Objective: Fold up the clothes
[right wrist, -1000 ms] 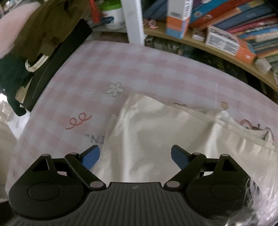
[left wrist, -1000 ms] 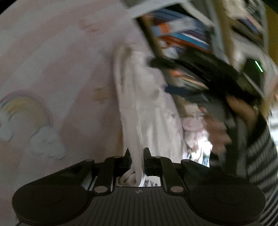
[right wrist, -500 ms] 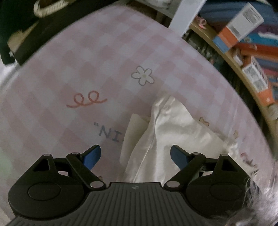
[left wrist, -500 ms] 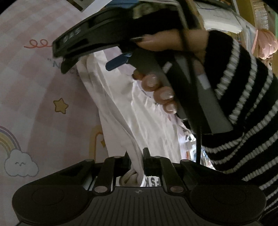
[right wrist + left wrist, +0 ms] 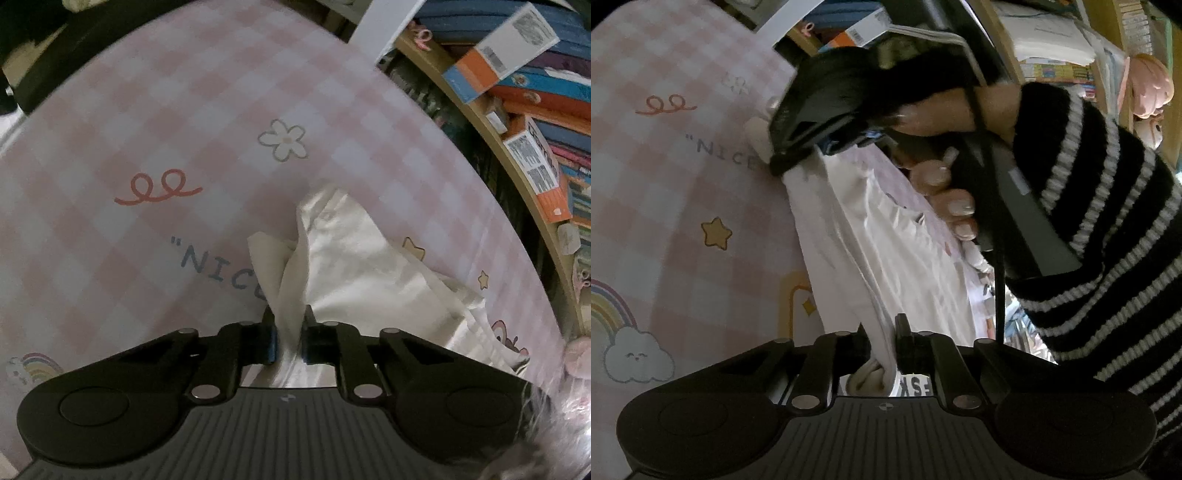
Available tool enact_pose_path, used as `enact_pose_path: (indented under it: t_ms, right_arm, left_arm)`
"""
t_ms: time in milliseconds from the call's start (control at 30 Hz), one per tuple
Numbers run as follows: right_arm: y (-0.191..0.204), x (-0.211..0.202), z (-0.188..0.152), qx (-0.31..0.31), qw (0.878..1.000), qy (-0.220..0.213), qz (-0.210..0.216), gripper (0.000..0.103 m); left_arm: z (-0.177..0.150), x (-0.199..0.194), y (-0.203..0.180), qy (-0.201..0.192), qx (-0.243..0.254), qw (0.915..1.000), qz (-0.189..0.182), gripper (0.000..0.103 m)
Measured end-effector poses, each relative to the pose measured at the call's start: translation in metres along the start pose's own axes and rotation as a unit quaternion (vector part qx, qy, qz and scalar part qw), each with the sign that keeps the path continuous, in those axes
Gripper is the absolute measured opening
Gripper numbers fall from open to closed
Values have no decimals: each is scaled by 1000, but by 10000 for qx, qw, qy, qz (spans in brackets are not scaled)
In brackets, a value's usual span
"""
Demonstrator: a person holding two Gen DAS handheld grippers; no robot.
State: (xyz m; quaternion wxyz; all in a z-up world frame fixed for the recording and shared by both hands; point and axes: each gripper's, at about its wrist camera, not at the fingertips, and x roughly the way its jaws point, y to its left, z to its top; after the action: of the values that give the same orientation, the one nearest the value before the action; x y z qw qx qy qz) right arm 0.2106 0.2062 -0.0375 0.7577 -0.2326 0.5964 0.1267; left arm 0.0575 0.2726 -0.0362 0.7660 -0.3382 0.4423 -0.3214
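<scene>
Pinching a gathered fold of the white garment (image 5: 354, 258), the right gripper (image 5: 288, 339) has its jaws closed tight on the cloth above the pink checked tablecloth (image 5: 184, 110). The left gripper (image 5: 882, 332) likewise clamps another edge of the garment, which stretches between them over the table. A hand (image 5: 945, 155) in a striped sleeve (image 5: 1108, 221) holds the right tool. Books (image 5: 524, 74) line the shelf behind.

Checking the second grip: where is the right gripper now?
In the right wrist view, the right gripper is shut on the white garment, beside the "NICE" print on the pink checked cloth.
</scene>
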Motion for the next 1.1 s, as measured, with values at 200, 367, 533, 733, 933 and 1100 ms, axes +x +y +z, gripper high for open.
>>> enact_pose_path:
  t_ms: [200,367,533,733,933,1100]
  right_arm:
    - [-29,-21,-9,262,9992,-246,201,9]
    - [-51,-36,-22,504,9972,-451,314,9]
    - [-79,-48,-39,770,9942,-629,399,9]
    - [-116,-55,-67,1028,9899,-837,499,9]
    - [-168,-59,-103,1178,9846,-1084,698,9]
    - [-220,-66,-143,1278,9766,-1443,955,9]
  left_arm:
    - [-1,3,-22,-22,496,9988,-16,9]
    - [3,11,-39,15,765,9970,-75,9]
    - [3,18,-61,66,994,9950,-94,9]
    - [2,42,-91,92,1227,9924,-58,9]
    - [-9,76,-131,117,1470,9890,85,9]
    - [-25,111,-169,161,1659,9856,284,9]
